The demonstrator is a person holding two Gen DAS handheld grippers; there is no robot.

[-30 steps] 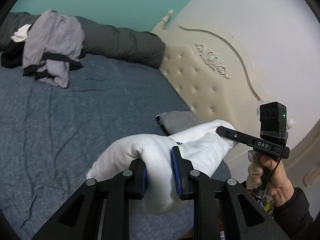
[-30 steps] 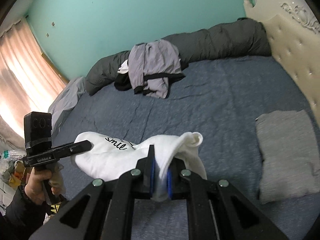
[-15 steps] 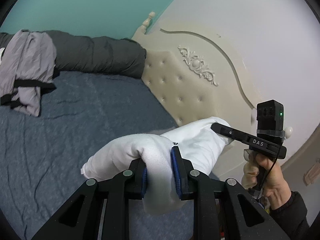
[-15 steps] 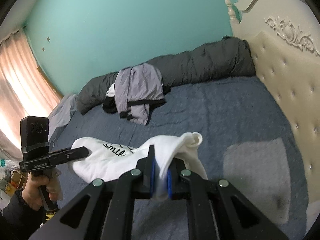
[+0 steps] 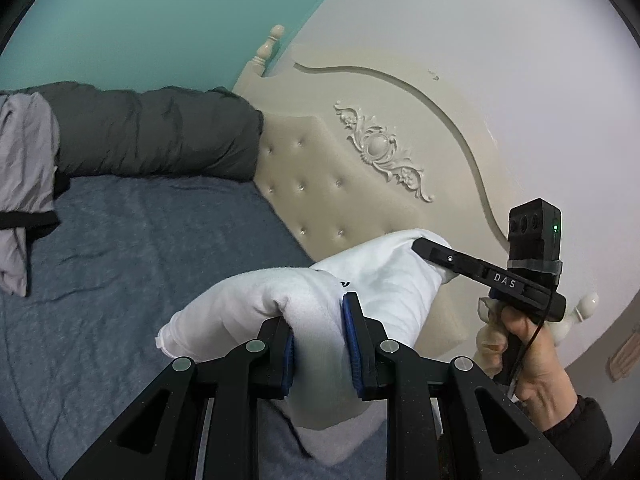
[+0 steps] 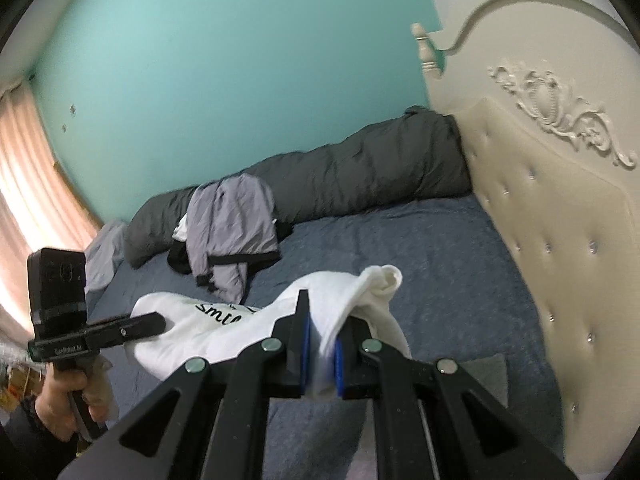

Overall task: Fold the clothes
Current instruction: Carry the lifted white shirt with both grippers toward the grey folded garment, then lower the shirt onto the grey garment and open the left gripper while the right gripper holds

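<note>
One white garment (image 6: 224,332), bunched and apparently folded, hangs in the air above the blue bedspread (image 6: 420,264), carried between two grippers; left gripper (image 5: 320,344) clamped on a thick roll of it; right gripper (image 6: 320,354) pinched tight on a thin edge; judged mid-transfer, not yet set down. One grey folded item (image 6: 490,376) lies by the headboard (image 6: 560,240); one unfolded heap (image 6: 232,232) remains.

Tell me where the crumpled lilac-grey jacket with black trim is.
In the right wrist view, the lilac-grey jacket lies left of centre on the blue bed, draped against the rolled dark grey duvet.
</note>
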